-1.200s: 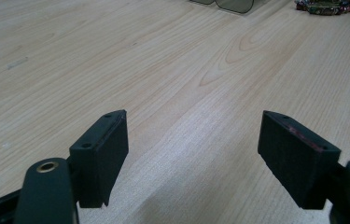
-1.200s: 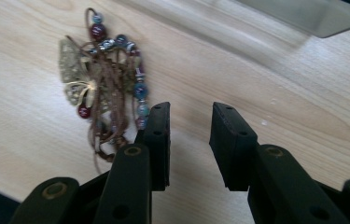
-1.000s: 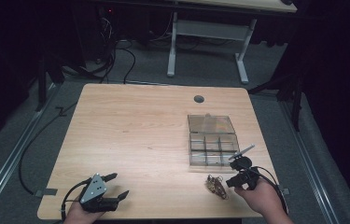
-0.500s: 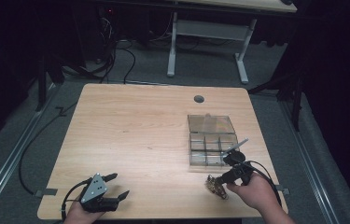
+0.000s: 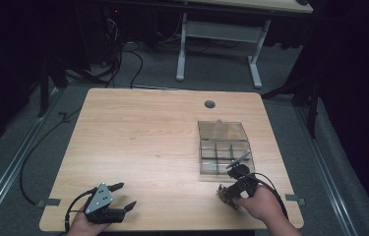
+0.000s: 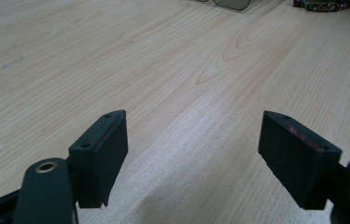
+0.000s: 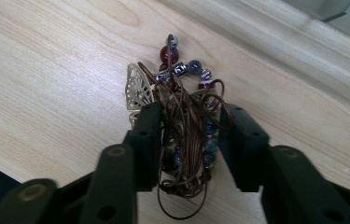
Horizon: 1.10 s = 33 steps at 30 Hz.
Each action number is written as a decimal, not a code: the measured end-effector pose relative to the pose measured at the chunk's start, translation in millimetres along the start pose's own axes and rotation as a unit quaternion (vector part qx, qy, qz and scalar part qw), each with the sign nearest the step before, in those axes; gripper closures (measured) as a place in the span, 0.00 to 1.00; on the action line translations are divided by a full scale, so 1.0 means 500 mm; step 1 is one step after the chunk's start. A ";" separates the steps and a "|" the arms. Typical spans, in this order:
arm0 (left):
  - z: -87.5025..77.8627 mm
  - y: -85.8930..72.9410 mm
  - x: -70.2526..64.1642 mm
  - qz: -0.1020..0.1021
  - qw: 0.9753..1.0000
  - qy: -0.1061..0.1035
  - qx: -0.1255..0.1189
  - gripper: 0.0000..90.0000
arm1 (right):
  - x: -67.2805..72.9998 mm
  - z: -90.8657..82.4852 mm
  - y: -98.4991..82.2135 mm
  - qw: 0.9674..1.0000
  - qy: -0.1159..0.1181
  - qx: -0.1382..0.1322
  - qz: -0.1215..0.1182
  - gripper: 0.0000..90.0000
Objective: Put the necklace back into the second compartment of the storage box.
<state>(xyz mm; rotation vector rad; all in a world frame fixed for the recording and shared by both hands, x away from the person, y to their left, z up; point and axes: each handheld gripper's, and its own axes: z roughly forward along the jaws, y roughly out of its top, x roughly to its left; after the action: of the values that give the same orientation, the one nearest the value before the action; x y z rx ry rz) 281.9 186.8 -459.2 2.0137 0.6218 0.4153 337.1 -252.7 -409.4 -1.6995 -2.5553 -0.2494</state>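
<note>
The right tool [image 5: 229, 192] is seen at the near right of the counter [image 5: 152, 142], held low over a tangled necklace [image 7: 182, 121] of brown cord, dark beads and a gold filigree leaf. In the right gripper view the necklace is bunched between the two jaws, which have just been closing around it; the cords are touched by the left jaw, while whether the right jaw presses on them cannot be told. The necklace [image 5: 223, 194] is lying on the wood just in front of a clear compartment box [image 5: 224, 147], whose lid is laid open behind it. The box stands near the right edge, apart from the necklace. At the near left corner the left tool [image 5: 123, 196] is held by a hand [image 5: 86, 227], jaws spread wide with bare wood between them, well apart from the necklace.
</note>
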 end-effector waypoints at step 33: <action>0.001 0.000 -0.001 0.001 1.000 -0.001 0.001 0.27 | 0.012 -0.075 0.001 0.999 -0.023 -0.022 -0.035 0.99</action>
<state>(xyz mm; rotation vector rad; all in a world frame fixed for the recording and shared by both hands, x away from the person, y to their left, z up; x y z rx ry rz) 281.8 186.4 -459.2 2.0166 0.6208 0.4141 333.7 -253.3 -371.5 -1.6496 -2.6652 -0.2759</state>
